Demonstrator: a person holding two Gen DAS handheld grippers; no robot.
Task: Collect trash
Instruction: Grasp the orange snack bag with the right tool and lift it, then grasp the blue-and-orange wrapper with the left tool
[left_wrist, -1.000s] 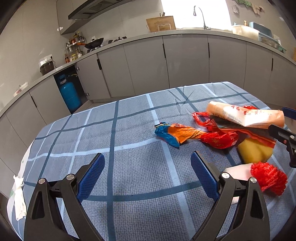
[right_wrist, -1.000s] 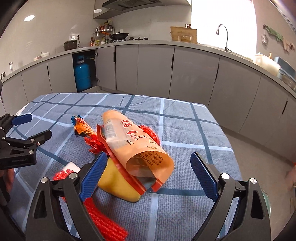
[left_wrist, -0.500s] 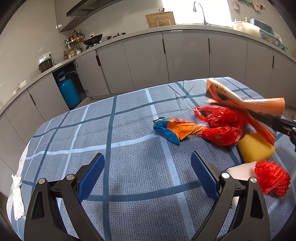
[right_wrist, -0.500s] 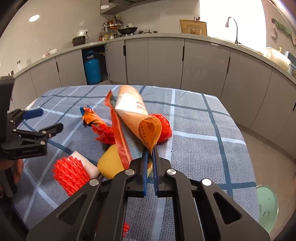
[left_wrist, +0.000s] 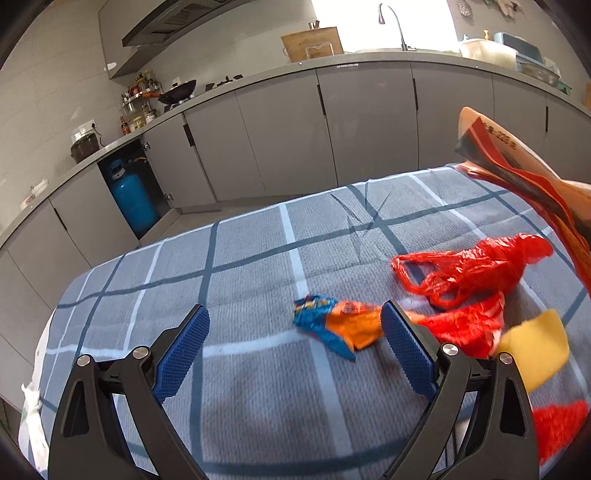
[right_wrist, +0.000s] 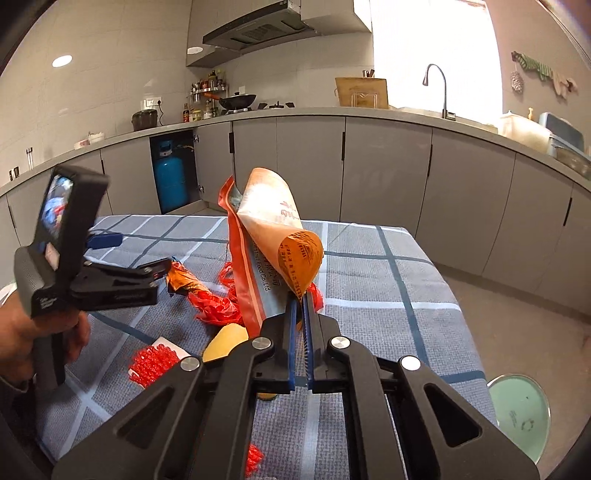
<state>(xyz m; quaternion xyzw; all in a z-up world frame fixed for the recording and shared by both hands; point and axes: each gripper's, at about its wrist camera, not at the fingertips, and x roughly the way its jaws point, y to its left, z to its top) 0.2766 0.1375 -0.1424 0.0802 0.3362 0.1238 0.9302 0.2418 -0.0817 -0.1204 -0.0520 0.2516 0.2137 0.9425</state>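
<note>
My right gripper (right_wrist: 301, 301) is shut on a large orange snack bag (right_wrist: 275, 236) and holds it lifted above the table; the bag also shows at the right edge of the left wrist view (left_wrist: 517, 173). My left gripper (left_wrist: 295, 328) is open, low over the cloth, with a blue and orange wrapper (left_wrist: 334, 325) between its fingers. A red plastic bag (left_wrist: 469, 266), a yellow sponge (left_wrist: 532, 349) and a red net (left_wrist: 557, 424) lie to the right of it. The left gripper shows in the right wrist view (right_wrist: 144, 266).
The table has a grey cloth with blue checks (left_wrist: 258, 258). A pale green bin (right_wrist: 521, 410) stands on the floor beside the table's right edge. Grey kitchen cabinets (left_wrist: 362, 122) and a blue gas cylinder (left_wrist: 133, 199) stand behind.
My right gripper closed on the orange snack bag and lifted it off the table. My left gripper moved forward and right toward the blue and orange wrapper.
</note>
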